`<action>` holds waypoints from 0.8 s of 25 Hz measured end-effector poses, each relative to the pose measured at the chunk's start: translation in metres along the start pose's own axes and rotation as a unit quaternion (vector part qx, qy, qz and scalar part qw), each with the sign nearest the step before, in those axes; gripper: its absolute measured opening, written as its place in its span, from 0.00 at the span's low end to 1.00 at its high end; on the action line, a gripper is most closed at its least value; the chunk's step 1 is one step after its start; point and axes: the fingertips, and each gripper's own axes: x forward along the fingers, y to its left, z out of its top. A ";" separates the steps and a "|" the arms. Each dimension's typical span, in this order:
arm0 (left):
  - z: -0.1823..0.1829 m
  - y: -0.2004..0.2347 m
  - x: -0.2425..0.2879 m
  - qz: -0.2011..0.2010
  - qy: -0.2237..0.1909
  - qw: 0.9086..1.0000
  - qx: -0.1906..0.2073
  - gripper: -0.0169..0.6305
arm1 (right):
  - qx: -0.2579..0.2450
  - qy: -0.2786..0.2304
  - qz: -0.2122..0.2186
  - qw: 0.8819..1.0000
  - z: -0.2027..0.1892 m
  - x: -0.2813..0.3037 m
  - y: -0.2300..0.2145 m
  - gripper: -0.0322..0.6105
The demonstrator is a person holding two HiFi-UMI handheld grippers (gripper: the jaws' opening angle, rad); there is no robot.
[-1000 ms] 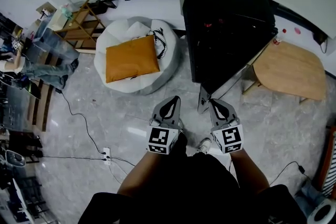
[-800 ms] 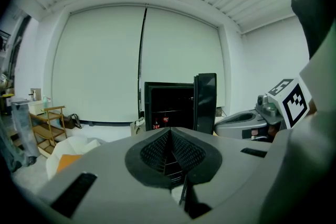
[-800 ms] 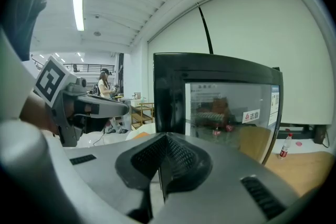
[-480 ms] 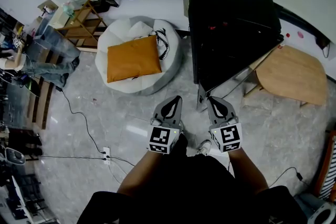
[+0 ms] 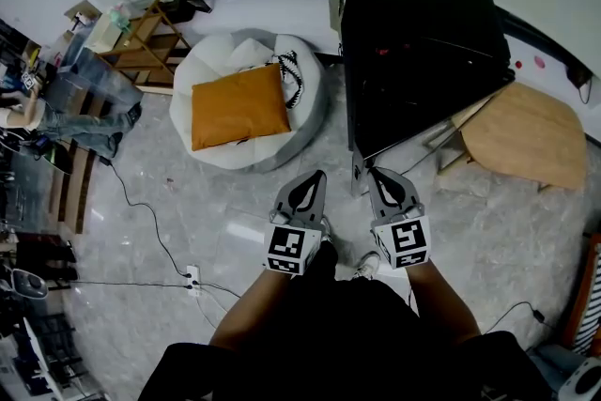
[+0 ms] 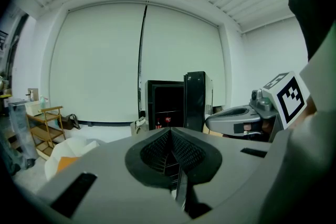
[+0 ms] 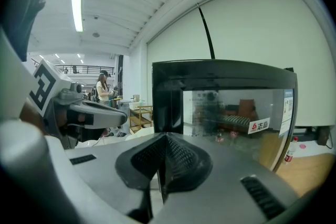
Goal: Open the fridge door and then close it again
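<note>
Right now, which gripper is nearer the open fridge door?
Right. The right gripper is just short of the fridge door's free edge; the left gripper is farther off, to that edge's left.

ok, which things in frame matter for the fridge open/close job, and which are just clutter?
Job:
- black fridge
- its open glass door
- left gripper and right gripper, both shut and empty

Lying about:
- white beanbag
- orange cushion
- round wooden table
- wooden shelf rack
- white power strip
</note>
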 end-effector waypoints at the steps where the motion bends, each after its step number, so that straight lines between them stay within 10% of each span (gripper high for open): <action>1: 0.000 0.003 0.001 0.001 0.001 1.000 -0.001 0.06 | 0.000 0.000 -0.001 1.000 0.000 0.004 0.000 0.08; 20: 0.015 0.055 0.043 -0.021 0.009 0.999 0.029 0.06 | 0.007 -0.007 -0.030 0.999 0.021 0.074 -0.017 0.08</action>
